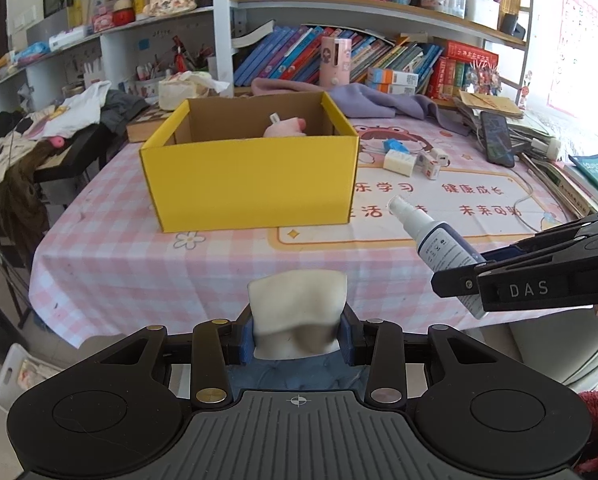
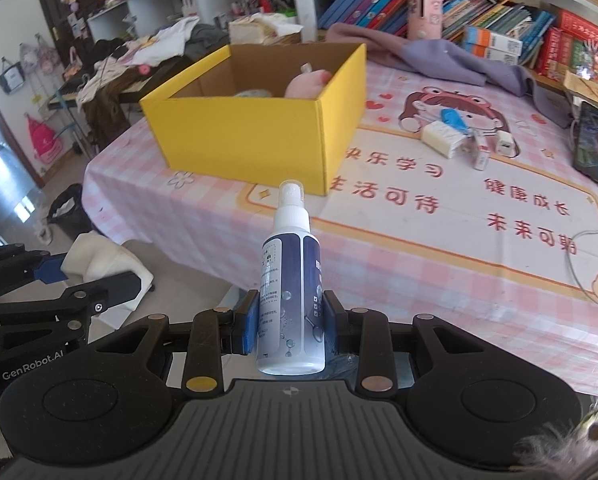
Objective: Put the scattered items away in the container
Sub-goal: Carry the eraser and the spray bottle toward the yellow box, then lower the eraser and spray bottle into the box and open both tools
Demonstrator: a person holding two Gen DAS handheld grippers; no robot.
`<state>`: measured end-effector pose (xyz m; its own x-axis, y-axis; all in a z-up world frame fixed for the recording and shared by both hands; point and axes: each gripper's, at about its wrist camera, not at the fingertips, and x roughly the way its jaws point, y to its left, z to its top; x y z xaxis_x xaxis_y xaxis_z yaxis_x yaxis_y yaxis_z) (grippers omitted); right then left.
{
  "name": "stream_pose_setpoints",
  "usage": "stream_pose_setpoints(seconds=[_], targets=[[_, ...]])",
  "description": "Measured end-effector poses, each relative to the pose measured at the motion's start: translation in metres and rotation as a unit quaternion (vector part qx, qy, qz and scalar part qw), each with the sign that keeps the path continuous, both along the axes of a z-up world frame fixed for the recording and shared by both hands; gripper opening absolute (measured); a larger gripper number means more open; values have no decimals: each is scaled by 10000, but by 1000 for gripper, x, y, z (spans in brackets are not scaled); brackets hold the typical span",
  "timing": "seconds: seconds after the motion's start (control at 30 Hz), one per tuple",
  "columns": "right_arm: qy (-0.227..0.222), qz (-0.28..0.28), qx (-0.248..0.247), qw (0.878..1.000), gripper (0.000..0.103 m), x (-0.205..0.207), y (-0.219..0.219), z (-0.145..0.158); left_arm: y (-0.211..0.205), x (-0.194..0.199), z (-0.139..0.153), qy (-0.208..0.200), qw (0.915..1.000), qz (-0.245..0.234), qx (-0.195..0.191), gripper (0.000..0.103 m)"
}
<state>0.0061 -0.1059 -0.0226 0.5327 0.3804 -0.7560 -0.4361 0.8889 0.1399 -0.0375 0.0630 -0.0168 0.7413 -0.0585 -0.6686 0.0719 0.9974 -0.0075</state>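
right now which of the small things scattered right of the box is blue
The blue one lies farthest back in the cluster, on the cartoon face printed on the tablecloth. The soap-like block, the small box and the charger cube are white.

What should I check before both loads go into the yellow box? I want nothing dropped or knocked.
1. Left claw clamped on the white pad: ok.
2. Right claw clamped on the spray bottle: ok, pads press both sides.
3. Yellow box open on top: ok.
4. Free space inside: cannot tell fully; a pink item sits at the far side.
5. Both claws over the box: not ok, both are short of its near wall.
6. Small items right of the box out of the path: ok.
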Motion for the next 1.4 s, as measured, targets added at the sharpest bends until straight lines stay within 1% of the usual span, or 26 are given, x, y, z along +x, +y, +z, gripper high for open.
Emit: stream_pose_setpoints(seconds=[0.3, 0.63, 0.83, 0.93, 1.03, 1.17, 1.4], targets=[[62, 292, -4, 9996, 30, -3, 21, -2, 15, -4, -1, 40, 9999, 165, -21, 38], [58, 729, 41, 9973, 30, 5, 44, 0, 32, 1, -1, 54, 9993, 363, -62, 37], [-38, 923, 105, 9957, 30, 13, 56, 3, 40, 9, 2, -4, 9990, 440, -23, 37], [-174, 980, 149, 9949, 30, 20, 61, 8, 44, 16, 7, -101, 9988, 479, -40, 37], [-369, 1047, 201, 9936, 30, 29, 65, 16, 47, 25, 12, -202, 9987, 466, -53, 37], [-605, 1095, 285, 9917, 30, 48, 70, 30, 49, 45, 26, -404, 9984, 393, 47, 37], [-892, 1003, 556, 9894, 30, 97, 73, 54, 56, 97, 57, -839, 9959, 276, 200, 37]])
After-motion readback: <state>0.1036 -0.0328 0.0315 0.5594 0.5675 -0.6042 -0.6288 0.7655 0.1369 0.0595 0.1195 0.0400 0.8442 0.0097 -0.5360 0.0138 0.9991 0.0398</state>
